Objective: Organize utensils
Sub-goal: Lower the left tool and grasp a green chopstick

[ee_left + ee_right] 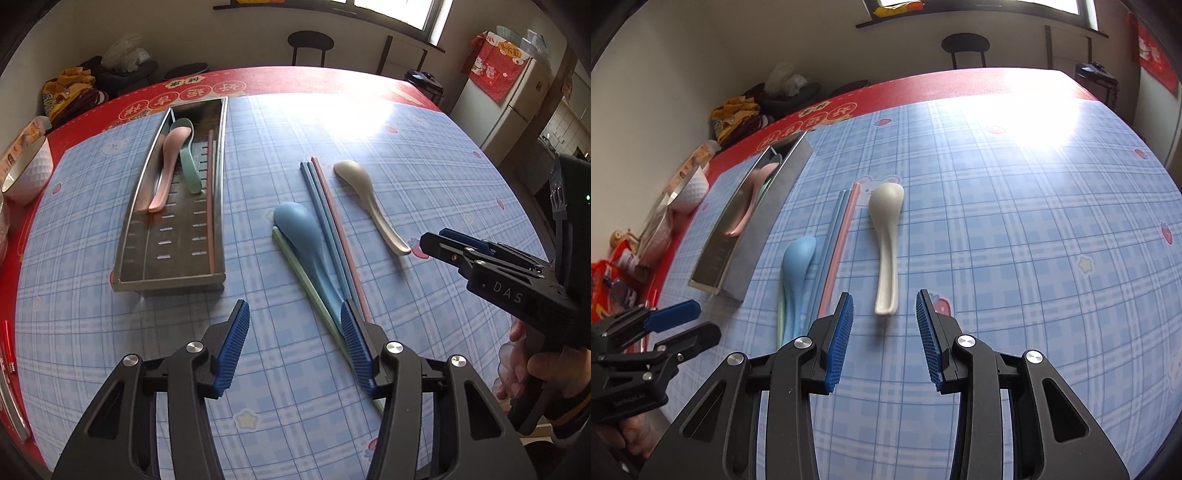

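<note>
Holding both grippers low over the blue plaid surface [424,155], you have the fingers of each spread with nothing between them. Your left gripper [295,349] hovers just short of the near end of the metal tray [125,236]; its right finger [356,347] overlaps the near ends of the loose utensils, though you cannot tell whether it touches them. Those are a blue spoon [306,240] lying bowl-down on a green chopstick [310,284], with two blue chopsticks [317,199] and a pink chopstick [334,214] close alongside on the right.

Your right gripper [884,341] sits directly in line with the beige spoon [886,236], whose handle end lies just beyond the fingertips, centred on the gap and apart from both pads. That spoon rests alone, bowl-down, just right of the chopstick bundle.

Inside the tray lie a pink spoon [166,166] and a green spoon [188,162] toward the far end, with another pink chopstick [210,199] along the right wall. A white bowl [27,173] stands at the left edge of the surface.
</note>
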Available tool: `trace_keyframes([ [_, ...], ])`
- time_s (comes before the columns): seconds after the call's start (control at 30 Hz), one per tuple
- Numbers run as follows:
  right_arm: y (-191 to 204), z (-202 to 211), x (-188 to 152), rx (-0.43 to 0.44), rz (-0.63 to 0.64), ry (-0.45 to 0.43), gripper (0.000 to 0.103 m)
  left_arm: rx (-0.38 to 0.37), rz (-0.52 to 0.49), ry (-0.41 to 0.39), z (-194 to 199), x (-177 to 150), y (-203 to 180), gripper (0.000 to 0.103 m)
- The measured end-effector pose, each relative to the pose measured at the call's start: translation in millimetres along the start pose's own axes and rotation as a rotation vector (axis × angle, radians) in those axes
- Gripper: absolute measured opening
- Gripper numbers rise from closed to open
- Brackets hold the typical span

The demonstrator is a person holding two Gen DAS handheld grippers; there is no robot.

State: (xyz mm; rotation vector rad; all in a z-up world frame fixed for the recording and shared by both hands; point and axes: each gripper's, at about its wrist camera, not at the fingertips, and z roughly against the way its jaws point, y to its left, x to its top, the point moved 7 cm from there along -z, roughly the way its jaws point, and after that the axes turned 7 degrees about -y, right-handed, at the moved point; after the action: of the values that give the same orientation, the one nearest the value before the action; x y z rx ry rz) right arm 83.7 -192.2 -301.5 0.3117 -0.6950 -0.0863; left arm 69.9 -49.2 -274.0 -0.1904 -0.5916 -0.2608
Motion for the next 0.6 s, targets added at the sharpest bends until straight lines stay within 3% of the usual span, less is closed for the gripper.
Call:
trace_keyframes([
  [0.1,-4.0,1.5,-6.2,0.008,0.003,0.011,0.035,-0.014,0.014,0.032,-7.7,-12.4,-10.3,0.044],
  [0.27,-15.0,5.3,-10.8,0.011,0.019,0.020,0.036,-0.012,0.107,0.052,-24.6,-20.2,-8.5,0.019],
  [0.4,-24.1,10.0,-12.1,0.008,0.022,0.016,0.036,-0.022,0.165,0.059,-36.9,-19.6,-9.0,0.016],
  [0.6,-40.0,14.7,-16.0,-0.012,-0.011,0.013,0.036,-0.018,0.127,0.059,-48.7,-16.4,-19.8,0.016],
])
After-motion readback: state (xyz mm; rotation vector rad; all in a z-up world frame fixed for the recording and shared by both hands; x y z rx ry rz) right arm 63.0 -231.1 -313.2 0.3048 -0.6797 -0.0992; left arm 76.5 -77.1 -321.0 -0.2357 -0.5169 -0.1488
